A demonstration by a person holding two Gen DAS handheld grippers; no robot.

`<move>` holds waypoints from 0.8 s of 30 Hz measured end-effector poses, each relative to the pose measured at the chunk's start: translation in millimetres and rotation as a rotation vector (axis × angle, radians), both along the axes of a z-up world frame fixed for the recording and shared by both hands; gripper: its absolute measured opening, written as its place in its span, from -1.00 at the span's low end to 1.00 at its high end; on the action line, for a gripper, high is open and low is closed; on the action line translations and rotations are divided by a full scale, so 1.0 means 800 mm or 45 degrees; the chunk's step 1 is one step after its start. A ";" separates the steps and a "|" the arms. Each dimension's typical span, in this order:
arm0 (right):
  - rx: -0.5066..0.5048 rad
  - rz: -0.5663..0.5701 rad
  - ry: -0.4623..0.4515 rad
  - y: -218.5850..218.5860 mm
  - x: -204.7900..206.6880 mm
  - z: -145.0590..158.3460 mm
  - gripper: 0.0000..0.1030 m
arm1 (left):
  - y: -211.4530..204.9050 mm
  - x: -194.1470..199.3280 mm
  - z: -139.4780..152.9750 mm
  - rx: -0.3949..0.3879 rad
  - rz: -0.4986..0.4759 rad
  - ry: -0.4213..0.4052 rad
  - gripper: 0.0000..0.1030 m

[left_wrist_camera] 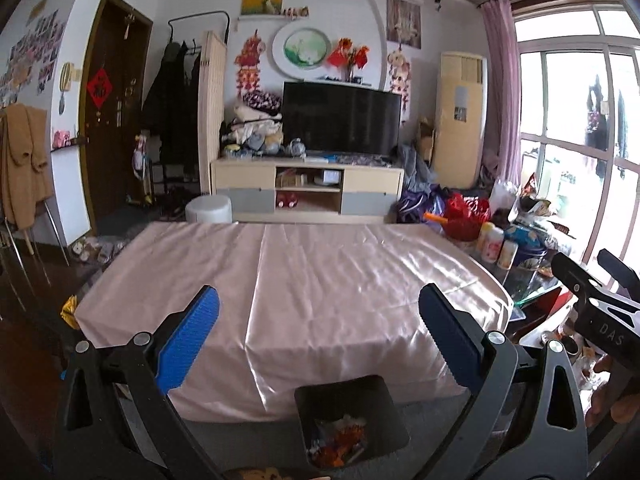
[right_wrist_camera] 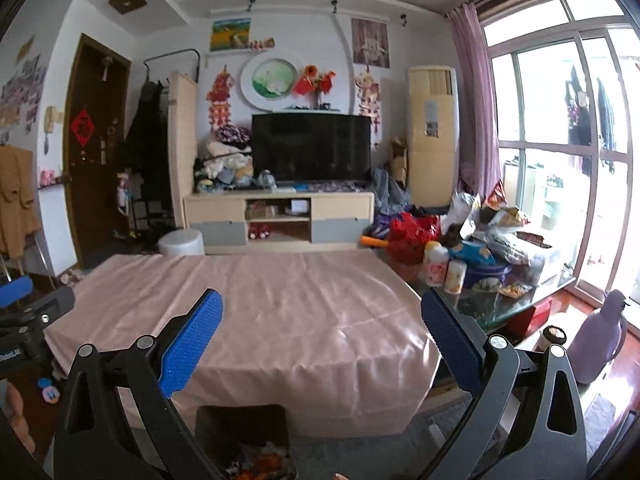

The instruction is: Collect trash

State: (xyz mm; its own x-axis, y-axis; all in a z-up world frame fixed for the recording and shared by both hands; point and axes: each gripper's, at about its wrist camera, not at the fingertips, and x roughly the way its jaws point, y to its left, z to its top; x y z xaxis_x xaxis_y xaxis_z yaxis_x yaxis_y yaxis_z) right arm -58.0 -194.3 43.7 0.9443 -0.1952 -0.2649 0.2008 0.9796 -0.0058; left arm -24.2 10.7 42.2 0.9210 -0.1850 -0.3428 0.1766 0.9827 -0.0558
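Holding both claws wide and empty above the pink table (left_wrist_camera: 320, 280), you have the bin (left_wrist_camera: 352, 420) of trash (left_wrist_camera: 340, 440) below, nearer your left claw (left_wrist_camera: 320, 344) than your right claw (right_wrist_camera: 322, 346).

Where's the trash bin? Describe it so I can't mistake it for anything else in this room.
Find the big table draped in shiny pink cloth. On the grey floor at its near edge, just below both open tongs, stands the trash bin. It is a small, square, black open-topped container already holding orange and white scraps, unlike the white round stool at the far end.
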 end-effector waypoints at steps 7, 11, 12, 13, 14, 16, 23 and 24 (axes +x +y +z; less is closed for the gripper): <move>-0.020 -0.018 -0.053 0.005 -0.014 0.009 0.94 | -0.002 -0.011 0.009 0.009 0.015 -0.055 0.84; -0.008 -0.024 -0.053 0.001 -0.015 0.009 0.94 | -0.001 -0.015 0.011 0.005 0.015 -0.068 0.84; -0.003 -0.021 -0.052 0.002 -0.015 0.009 0.94 | -0.001 -0.016 0.012 0.005 0.016 -0.071 0.84; 0.000 -0.017 -0.051 0.002 -0.015 0.008 0.94 | -0.001 -0.016 0.012 0.004 0.016 -0.072 0.84; 0.001 -0.013 -0.051 0.003 -0.015 0.008 0.94 | -0.001 -0.017 0.012 0.001 0.017 -0.071 0.84; 0.003 -0.005 -0.050 0.004 -0.016 0.008 0.94 | 0.000 -0.017 0.012 0.002 0.015 -0.067 0.84; 0.014 -0.001 -0.063 0.006 -0.018 0.010 0.94 | 0.000 -0.020 0.015 0.002 0.025 -0.079 0.84; 0.015 0.000 -0.062 0.006 -0.018 0.010 0.94 | 0.001 -0.021 0.015 0.001 0.028 -0.082 0.84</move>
